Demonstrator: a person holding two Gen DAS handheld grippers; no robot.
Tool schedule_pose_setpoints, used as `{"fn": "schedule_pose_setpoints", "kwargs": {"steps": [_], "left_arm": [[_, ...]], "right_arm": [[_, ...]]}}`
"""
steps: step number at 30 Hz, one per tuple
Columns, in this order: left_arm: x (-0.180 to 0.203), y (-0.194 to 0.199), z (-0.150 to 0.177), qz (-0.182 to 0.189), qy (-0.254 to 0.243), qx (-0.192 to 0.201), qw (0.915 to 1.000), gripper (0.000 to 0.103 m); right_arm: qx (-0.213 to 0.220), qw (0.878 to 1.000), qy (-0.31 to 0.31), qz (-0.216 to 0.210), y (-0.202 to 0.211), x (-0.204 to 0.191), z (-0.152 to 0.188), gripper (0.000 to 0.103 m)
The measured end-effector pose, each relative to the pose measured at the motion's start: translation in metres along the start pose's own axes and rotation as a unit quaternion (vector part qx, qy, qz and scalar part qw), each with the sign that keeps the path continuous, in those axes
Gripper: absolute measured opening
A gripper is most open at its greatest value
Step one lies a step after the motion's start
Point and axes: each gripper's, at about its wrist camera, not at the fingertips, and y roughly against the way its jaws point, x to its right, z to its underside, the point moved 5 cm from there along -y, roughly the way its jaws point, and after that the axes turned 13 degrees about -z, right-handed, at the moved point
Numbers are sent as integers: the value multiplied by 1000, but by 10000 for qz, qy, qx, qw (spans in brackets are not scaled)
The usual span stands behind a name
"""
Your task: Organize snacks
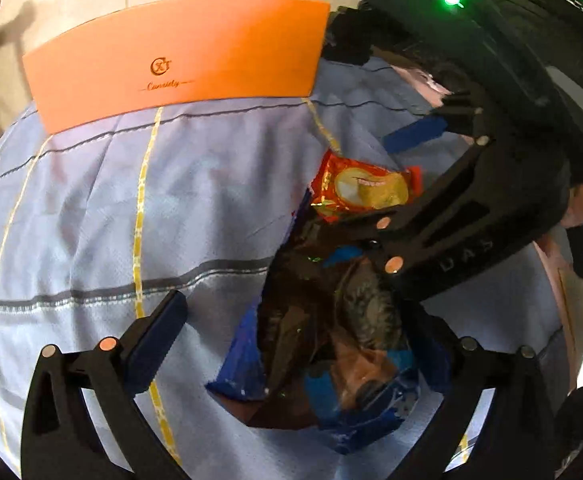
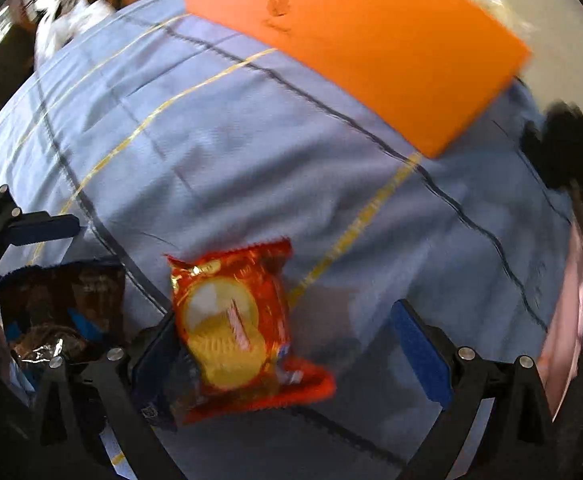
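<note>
A red and gold snack packet (image 2: 235,328) lies on the blue cloth between the fingers of my right gripper (image 2: 291,352), which is open; the packet rests against the left finger, well apart from the right one. A brown and blue snack packet (image 1: 331,340) lies crumpled between the wide-spread fingers of my left gripper (image 1: 295,344), also open. In the left wrist view the right gripper (image 1: 351,184) comes in from the upper right and straddles the red packet (image 1: 363,188). The brown packet (image 2: 63,300) sits left of the red one, under one of the left gripper's fingers (image 2: 47,224).
An orange box (image 1: 179,56) with a printed logo stands at the far side of the table, also seen as the orange box (image 2: 355,48). A light blue tablecloth (image 1: 91,220) with yellow and grey stripes covers the table. White wrappers (image 2: 75,20) lie at the far left corner.
</note>
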Motion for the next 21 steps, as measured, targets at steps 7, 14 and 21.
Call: {"fn": "schedule_pose_setpoints", "kwargs": {"steps": [7, 14, 21], "left_arm": [[-9, 15, -16, 235, -294, -278, 9989, 54], [-42, 45, -39, 75, -100, -131, 9998, 53], [-95, 63, -94, -582, 22, 188, 9981, 53]], "right_arm": [[290, 9802, -1959, 1, 24, -2, 26, 41], [1036, 9520, -2849, -433, 71, -13, 32, 41], [1616, 9417, -2952, 7, 132, -2, -20, 41]]}}
